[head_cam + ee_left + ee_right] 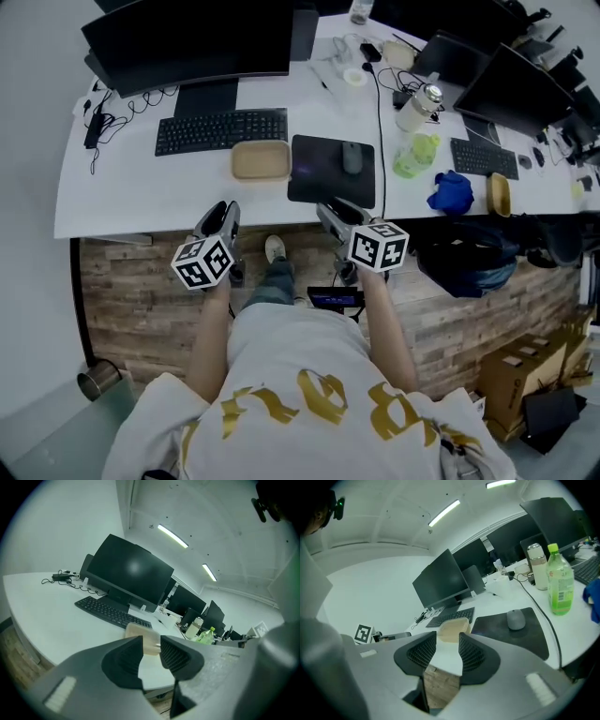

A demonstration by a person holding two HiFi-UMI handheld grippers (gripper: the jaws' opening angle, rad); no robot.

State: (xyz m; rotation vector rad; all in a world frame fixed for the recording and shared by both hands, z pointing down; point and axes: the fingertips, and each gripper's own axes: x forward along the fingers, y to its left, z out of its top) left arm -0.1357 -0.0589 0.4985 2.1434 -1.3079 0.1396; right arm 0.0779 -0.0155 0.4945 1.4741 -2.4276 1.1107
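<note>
**A:** Near the front edge of the desk (122,202), what lies there?

**B:** A tan box (261,159), by the right end of the keyboard (221,130) and just left of the mouse pad (332,170).

**A:** And the tools?

**B:** Left gripper (228,208) and right gripper (326,208) hover just off that edge. Each has its jaws a narrow gap apart with nothing between them, and both point toward the box.

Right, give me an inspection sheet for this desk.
Surface: white desk over a wood-plank floor.
Job's things: tan tray lying beside the keyboard, untouched.
Clutter: mouse on black pad, green bottle, flask, blue cloth.
Grippers: left gripper and right gripper both open, empty, at the desk's near edge, facing the tray.
Cables: black cable crossing the desk.
Surroundings: monitor, metal cup, cardboard boxes.
</note>
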